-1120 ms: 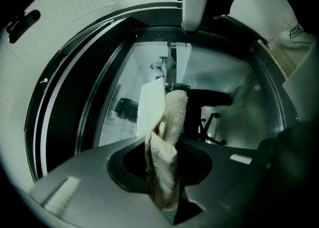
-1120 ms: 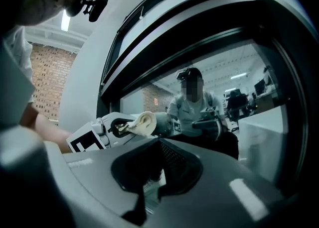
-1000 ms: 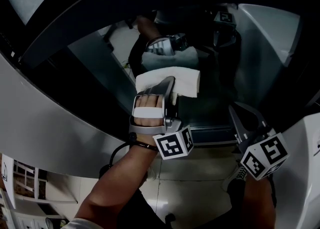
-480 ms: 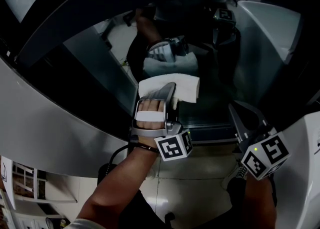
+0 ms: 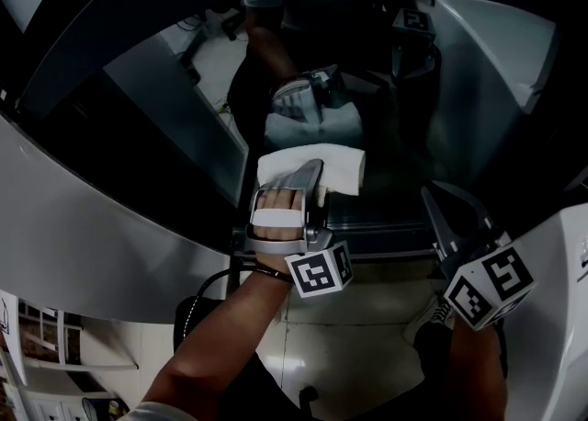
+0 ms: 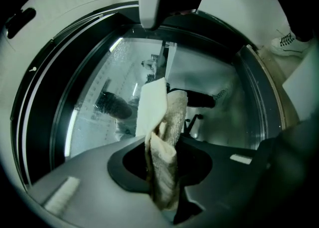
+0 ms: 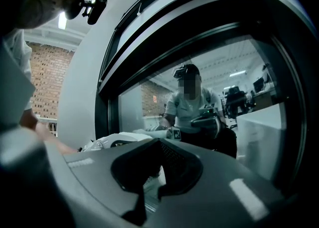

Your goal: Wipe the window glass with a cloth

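- Head view: the window glass is filling the upper scene, dark and mirroring the person. Wiping is looking under way, though the pane itself is giving no sure sign of how much is already clean.
- Seen from the left gripper view, the glass is showing a speckled stretch on its left side, so more passes are probably waiting there.
- The window frame is curving round the pane, and its bottom rail is running just beneath the cloth. That is leaving little room downward. Open glass is lying above and to either side, so the likeliest strokes are going up or sideways.
- The cloth, white and folded, is sitting at the lower middle of the pane and appears to be pressing on it, with its reflection just above.
- The left gripper is clenching the cloth, whose folds are bunching between the jaws in its own view.
- The right gripper is hanging low at the right near the bottom rail, well apart from the cloth, its jaws drawn together on nothing.
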Demonstrator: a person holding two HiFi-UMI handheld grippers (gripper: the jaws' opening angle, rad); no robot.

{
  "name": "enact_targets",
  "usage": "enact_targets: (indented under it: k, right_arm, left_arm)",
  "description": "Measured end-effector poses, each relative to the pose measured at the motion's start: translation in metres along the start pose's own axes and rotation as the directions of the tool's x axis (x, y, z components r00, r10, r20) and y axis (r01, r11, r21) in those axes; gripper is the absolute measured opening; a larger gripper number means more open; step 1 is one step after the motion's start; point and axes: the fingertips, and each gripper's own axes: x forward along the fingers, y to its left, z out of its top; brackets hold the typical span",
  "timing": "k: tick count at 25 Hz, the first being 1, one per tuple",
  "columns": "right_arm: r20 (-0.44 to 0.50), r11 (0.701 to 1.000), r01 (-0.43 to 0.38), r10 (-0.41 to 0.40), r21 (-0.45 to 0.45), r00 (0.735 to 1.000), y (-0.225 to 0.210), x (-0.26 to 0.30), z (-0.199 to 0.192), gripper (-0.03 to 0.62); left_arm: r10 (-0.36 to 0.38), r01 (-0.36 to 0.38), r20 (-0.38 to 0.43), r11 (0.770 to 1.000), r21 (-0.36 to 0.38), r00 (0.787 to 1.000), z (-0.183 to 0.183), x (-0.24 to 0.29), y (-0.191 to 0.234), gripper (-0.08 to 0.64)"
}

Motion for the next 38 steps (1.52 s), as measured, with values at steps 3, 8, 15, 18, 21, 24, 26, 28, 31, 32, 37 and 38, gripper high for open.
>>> enact_targets:
  k: [3,8,15,18,21,24,26,28,31,32,37,38]
  right_arm:
    - [-0.004,1.0,0.003,-0.003,0.001,1.0,0.001,0.0,0.001,0.002]
    - [-0.016,1.0,0.004,-0.004,-0.002,1.0,0.002,0.002,0.0,0.002]
    - [-0.035,1.0,0.009,-0.009,-0.005,0.999,0.0,0.003,-0.005,0.002]
    - [-0.038,1.0,0.009,-0.009,-0.004,0.999,0.001,0.004,-0.004,0.002]
    - [-0.041,1.0,0.003,-0.003,-0.005,0.999,0.001,0.005,-0.003,0.002]
    - [-0.048,1.0,0.008,-0.008,-0.005,0.999,-0.001,0.005,-0.005,0.002]
    - [-0.051,1.0,0.008,-0.008,-0.004,0.999,-0.001,0.007,-0.005,0.002]
    - [-0.055,1.0,0.008,-0.008,-0.005,0.998,-0.001,0.007,-0.004,0.002]
    - [-0.061,1.0,0.008,-0.008,-0.005,0.998,-0.001,0.006,-0.006,0.002]
    - [-0.062,1.0,0.009,-0.009,-0.005,0.998,-0.002,0.005,-0.007,0.002]
    - [-0.07,1.0,0.01,-0.01,-0.006,0.998,-0.004,0.004,-0.013,0.002]
    - [-0.073,1.0,0.01,-0.011,-0.006,0.997,-0.004,0.004,-0.014,0.002]
  left_arm:
    - [-0.023,0.023,-0.014,1.0,-0.004,1.0,-0.005,-0.001,-0.014,0.1]
    - [-0.053,0.053,-0.032,0.999,-0.008,0.998,-0.013,0.001,-0.034,0.1]
    - [-0.12,0.12,-0.054,0.993,-0.014,0.991,-0.02,0.0,-0.063,0.1]
    - [-0.135,0.134,-0.06,0.991,-0.02,0.989,-0.023,0.0,-0.071,0.1]
    - [-0.148,0.147,-0.067,0.989,-0.025,0.987,-0.023,0.0,-0.077,0.1]
    - [-0.158,0.156,-0.072,0.987,-0.022,0.985,-0.025,0.001,-0.084,0.1]
    - [-0.165,0.164,-0.074,0.986,-0.024,0.983,-0.026,0.002,-0.087,0.1]
    - [-0.174,0.172,-0.076,0.985,-0.028,0.982,-0.026,0.002,-0.089,0.1]
    - [-0.191,0.19,-0.079,0.981,-0.029,0.978,-0.027,0.001,-0.096,0.1]
    - [-0.195,0.193,-0.08,0.981,-0.028,0.978,-0.027,0.001,-0.098,0.1]
    - [-0.217,0.215,-0.082,0.976,-0.029,0.973,-0.028,0.0,-0.109,0.1]
    - [-0.221,0.219,-0.083,0.975,-0.029,0.972,-0.028,0.0,-0.111,0.1]
